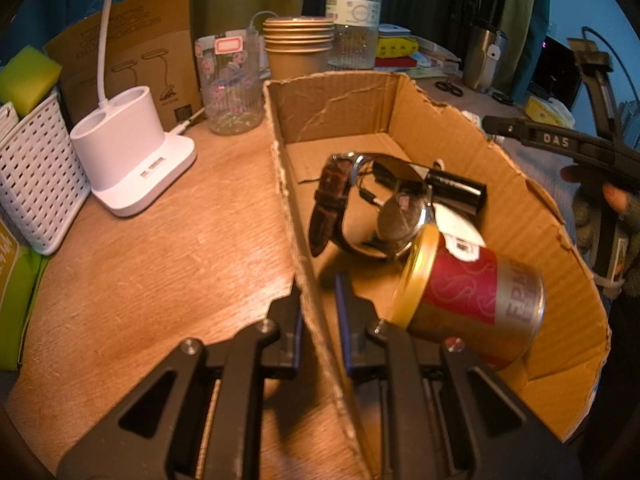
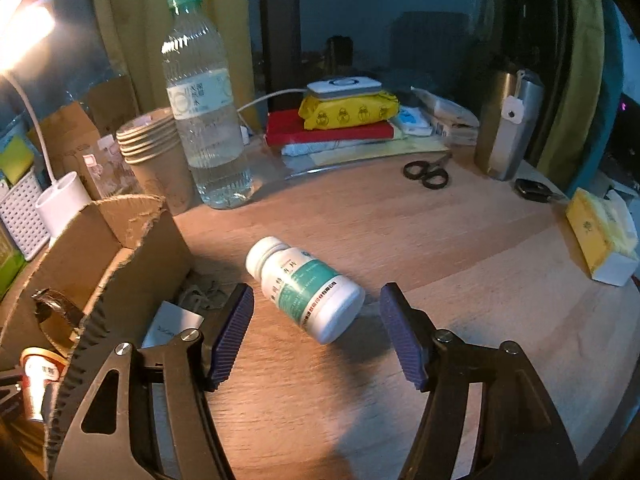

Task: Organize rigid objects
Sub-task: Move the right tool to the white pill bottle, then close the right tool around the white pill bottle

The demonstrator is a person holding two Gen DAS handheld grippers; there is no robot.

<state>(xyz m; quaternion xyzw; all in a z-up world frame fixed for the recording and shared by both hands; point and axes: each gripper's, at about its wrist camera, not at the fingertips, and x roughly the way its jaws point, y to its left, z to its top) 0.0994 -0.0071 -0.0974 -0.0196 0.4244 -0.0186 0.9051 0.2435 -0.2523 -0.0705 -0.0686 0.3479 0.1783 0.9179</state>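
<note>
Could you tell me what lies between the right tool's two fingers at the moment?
In the right wrist view, a white pill bottle lies on its side on the wooden table, between the open right tool's fingers, touching neither.

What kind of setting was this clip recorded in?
Probably a lived-in home desk, perhaps in a bedroom. A wooden tabletop carries a white desk lamp, a water bottle and stacked paper cups, with curtains and hanging clothes behind.

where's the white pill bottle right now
In the right wrist view the pill bottle lies on its side on the table, between the open right gripper's fingers, just right of the cardboard box.
</note>
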